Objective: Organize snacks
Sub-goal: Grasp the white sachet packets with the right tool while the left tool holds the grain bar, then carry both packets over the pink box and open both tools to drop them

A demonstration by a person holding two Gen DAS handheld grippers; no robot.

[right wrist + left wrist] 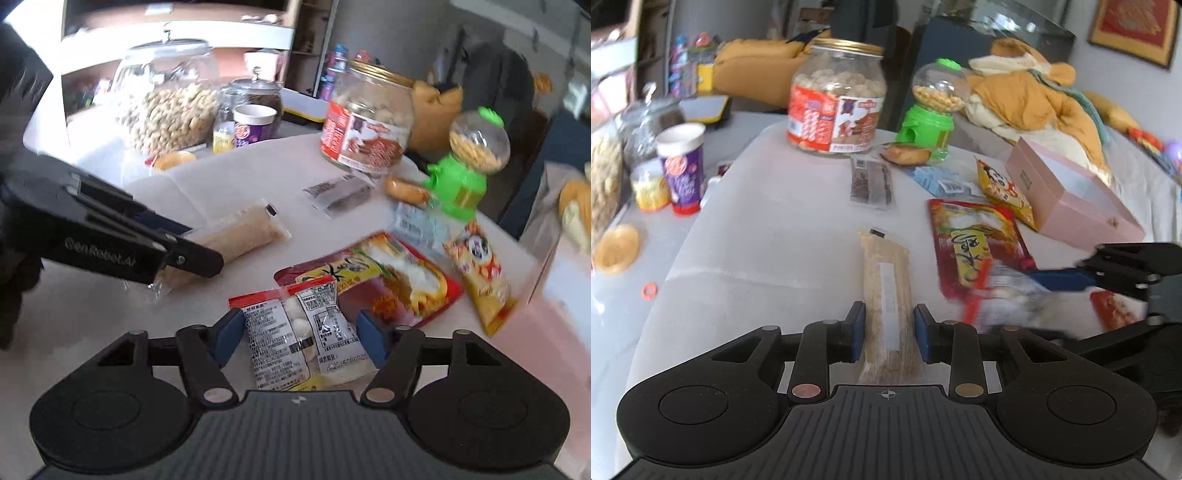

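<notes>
My left gripper (890,328) is shut on a long tan snack bar packet (886,280), which lies lengthwise between its blue pads on the white table (775,240). The right wrist view shows the same grip from the side, on the packet's near end (240,232). My right gripper (301,336) is shut on a white packet with a red top (295,332) just above a big red snack bag (399,280). In the left wrist view that packet (1008,295) is a blur beside the right gripper's blue finger (1060,279).
An open pink box (1071,199) stands at the right, with a yellow snack bag (1004,192) leaning on it. Farther back are a dark bar packet (871,181), a biscuit jar (836,99) and a green candy dispenser (931,110). A purple cup (683,170) and a peanut jar (166,107) are on the left.
</notes>
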